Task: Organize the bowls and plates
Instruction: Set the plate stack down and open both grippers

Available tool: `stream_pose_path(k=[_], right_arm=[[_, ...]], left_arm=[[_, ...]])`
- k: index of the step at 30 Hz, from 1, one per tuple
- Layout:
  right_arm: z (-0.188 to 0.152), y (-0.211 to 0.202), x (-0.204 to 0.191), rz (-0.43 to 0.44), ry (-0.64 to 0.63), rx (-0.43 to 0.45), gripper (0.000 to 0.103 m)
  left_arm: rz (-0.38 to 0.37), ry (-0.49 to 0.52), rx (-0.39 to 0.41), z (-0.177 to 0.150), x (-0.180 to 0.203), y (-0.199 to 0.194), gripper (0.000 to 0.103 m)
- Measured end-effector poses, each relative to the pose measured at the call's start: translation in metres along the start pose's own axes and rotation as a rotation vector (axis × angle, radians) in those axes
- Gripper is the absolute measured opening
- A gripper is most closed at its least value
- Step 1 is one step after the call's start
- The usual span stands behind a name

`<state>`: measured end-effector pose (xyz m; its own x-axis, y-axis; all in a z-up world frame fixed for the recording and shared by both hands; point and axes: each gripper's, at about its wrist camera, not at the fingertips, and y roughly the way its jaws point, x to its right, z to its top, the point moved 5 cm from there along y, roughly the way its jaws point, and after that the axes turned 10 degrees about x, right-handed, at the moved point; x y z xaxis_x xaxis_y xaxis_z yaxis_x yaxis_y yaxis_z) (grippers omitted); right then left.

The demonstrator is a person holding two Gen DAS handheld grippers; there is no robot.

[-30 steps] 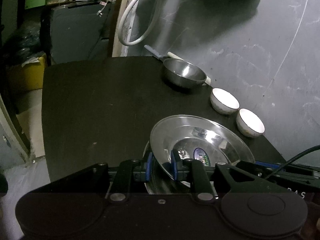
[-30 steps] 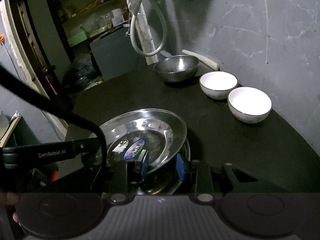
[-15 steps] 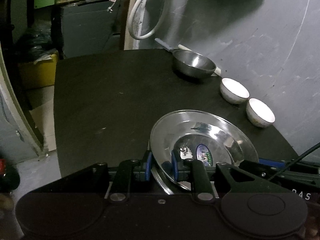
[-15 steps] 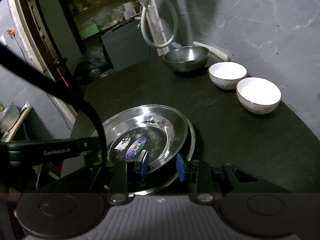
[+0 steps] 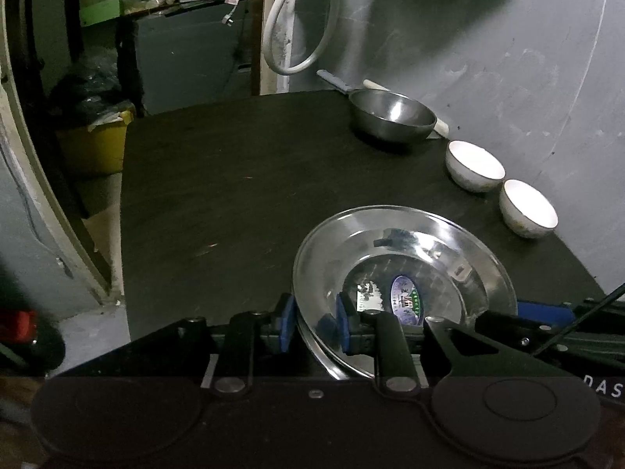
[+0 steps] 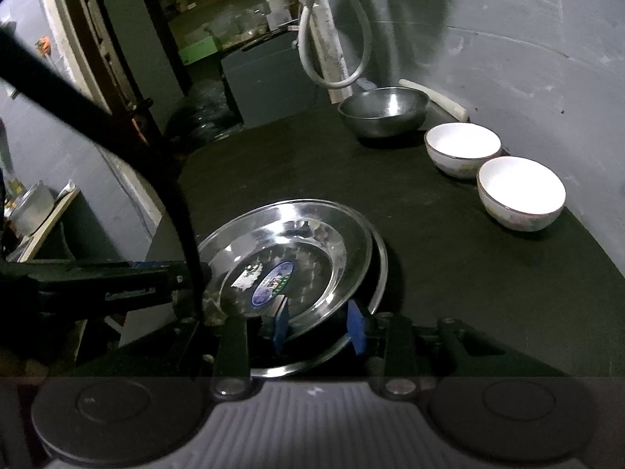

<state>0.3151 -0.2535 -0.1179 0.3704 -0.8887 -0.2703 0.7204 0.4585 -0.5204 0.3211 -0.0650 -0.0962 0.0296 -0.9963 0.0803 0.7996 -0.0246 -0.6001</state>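
Note:
A shiny steel plate with an oval sticker sits tilted over a second steel plate, whose rim shows beneath it. My left gripper is shut on the upper plate's left rim, one blue pad inside and one outside. My right gripper grips the same plate's near rim from the other side. Along the wall stand a steel bowl and two white bowls.
The black table ends at the left over the floor, with a yellow bin beyond. The grey wall runs close behind the bowls. A white hose loop hangs at the back. A black cable crosses the right wrist view.
Both grippers have drawn back with the upper plate, so more of the table shows. The upper plate now lies lower and closer over the lower plate. The bowls have not moved.

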Motion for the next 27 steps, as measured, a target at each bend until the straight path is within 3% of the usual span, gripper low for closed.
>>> stream_pose_path(k=[4,7,9,11,12,18,22,27], right_arm=[[0.0,-0.001,-0.003,0.017,-0.018,-0.005,0.048],[-0.001,-0.002,-0.003,0.04,-0.022,-0.01,0.053],[-0.001,-0.003,-0.003,0.051,-0.023,-0.012,0.061],[0.0,-0.006,-0.003,0.058,-0.027,0.003,0.075],[0.002,-0.008,-0.003,0.062,-0.029,0.011,0.084],[0.007,-0.016,0.004,0.075,-0.02,0.036,0.101],[0.006,-0.027,0.018,0.07,0.017,0.046,0.103],[-0.002,-0.041,0.039,0.049,0.049,0.047,0.103]], left_arm=[[0.031,0.002,-0.011,-0.003,0.001,-0.002,0.025],[0.055,-0.008,-0.012,-0.003,0.001,-0.006,0.032],[0.074,-0.014,-0.008,-0.002,0.001,-0.01,0.041],[0.092,-0.025,0.005,0.0,0.001,-0.016,0.058],[0.106,-0.03,0.014,0.002,0.001,-0.02,0.061],[0.184,-0.069,0.043,0.008,-0.003,-0.044,0.09],[0.22,-0.081,0.039,0.007,-0.002,-0.061,0.101],[0.231,-0.073,-0.007,-0.001,0.008,-0.074,0.102]])
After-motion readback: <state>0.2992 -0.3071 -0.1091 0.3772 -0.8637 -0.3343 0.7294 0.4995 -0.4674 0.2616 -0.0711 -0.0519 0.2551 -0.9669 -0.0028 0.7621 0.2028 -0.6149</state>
